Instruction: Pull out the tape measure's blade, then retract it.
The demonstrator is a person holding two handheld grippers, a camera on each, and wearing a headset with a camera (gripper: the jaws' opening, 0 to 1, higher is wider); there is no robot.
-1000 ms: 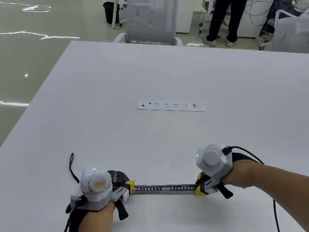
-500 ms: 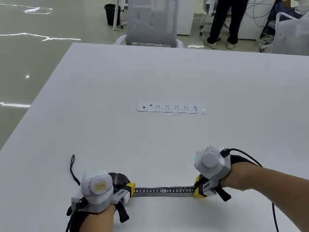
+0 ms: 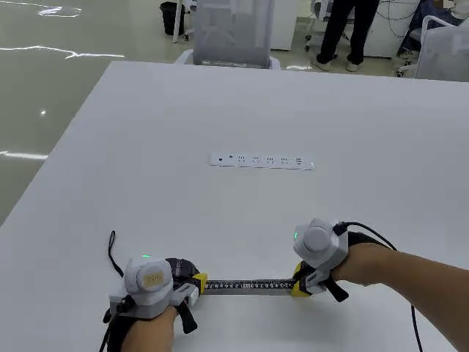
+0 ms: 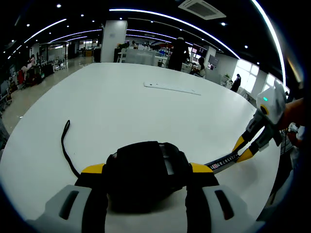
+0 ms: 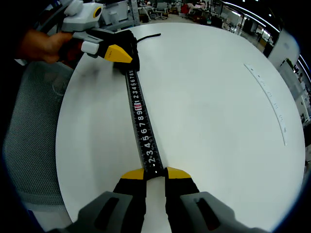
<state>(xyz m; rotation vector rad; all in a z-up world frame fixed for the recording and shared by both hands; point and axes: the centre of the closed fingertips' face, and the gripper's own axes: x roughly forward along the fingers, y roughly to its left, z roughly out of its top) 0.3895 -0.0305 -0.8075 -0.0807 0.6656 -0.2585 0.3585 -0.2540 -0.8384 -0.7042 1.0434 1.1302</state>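
Observation:
A black tape measure case (image 4: pixel 146 172) lies near the table's front edge, with my left gripper (image 4: pixel 146 170) shut on it; the same case (image 3: pixel 181 273) shows in the head view and the case (image 5: pixel 127 46) in the right gripper view. Its blade (image 3: pixel 249 284) runs rightward along the table, numbers up, the blade (image 5: pixel 142 124) stretching from case to my right gripper (image 5: pixel 154 173), which is shut on the blade's end. In the head view the left gripper (image 3: pixel 192 284) and right gripper (image 3: pixel 299 286) sit at either end of the blade.
A white power strip (image 3: pixel 261 160) lies mid-table. The case's black wrist strap (image 3: pixel 111 253) trails to the left. A chair (image 3: pixel 233 33) stands at the table's far edge, and a person (image 3: pixel 349 33) stands beyond it.
The right gripper has moved slightly left toward the case, so the exposed blade is a little shorter. The left gripper holds still.

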